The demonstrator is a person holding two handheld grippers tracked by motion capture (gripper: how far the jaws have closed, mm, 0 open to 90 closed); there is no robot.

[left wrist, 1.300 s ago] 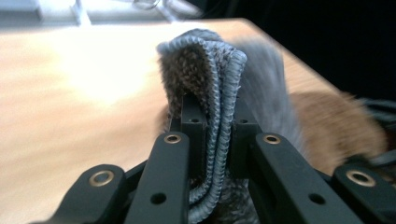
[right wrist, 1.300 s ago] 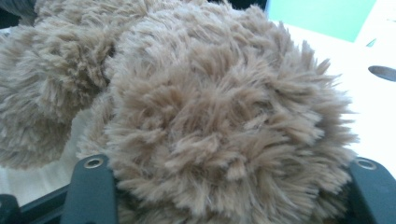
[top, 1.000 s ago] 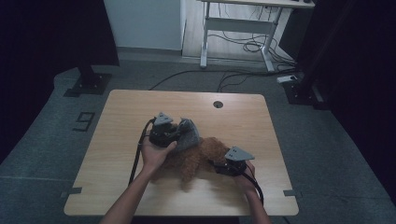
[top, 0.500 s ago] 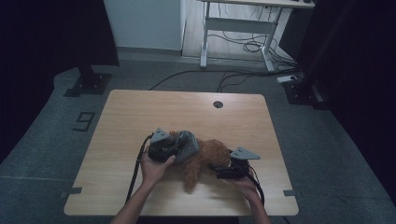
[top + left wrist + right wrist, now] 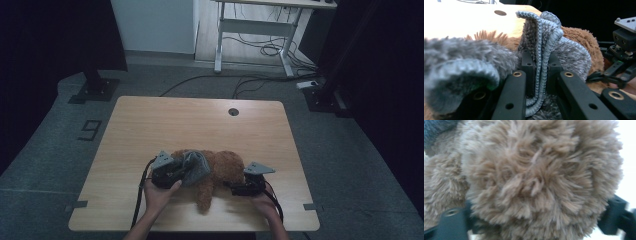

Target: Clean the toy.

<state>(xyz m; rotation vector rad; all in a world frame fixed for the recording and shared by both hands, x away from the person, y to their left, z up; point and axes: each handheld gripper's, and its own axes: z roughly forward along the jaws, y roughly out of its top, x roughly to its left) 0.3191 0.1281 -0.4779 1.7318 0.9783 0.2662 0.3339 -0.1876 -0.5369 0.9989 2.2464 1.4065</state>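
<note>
1. A brown plush toy (image 5: 220, 172) lies on the wooden table (image 5: 200, 125), in the lower middle of the high view, near the table's front edge.
2. A grey knitted cloth (image 5: 195, 167) drapes over the toy's left part; in the left gripper view its ribbed hem (image 5: 541, 62) runs upright through the centre of the frame.
3. The left gripper (image 5: 170, 175), at lower left of the toy in the high view, is clamped on that cloth: in its own view the two black jaws press the folded hem from both sides.
4. The left hand (image 5: 157, 192) grips the tool from the bottom edge of the frame, its black cable (image 5: 140, 200) trailing down the table.
5. The right gripper (image 5: 235, 186) sits at the toy's right end, a grey plate (image 5: 258, 168) on top.
6. In the right gripper view brown fur (image 5: 536, 180) bulges between the two jaws, which show at the lower corners. They have just been closing in around it; whether the pads press the fur cannot be told.
7. The right gripper also appears at the right edge of the left gripper view (image 5: 619, 72), beside the fur.
</note>
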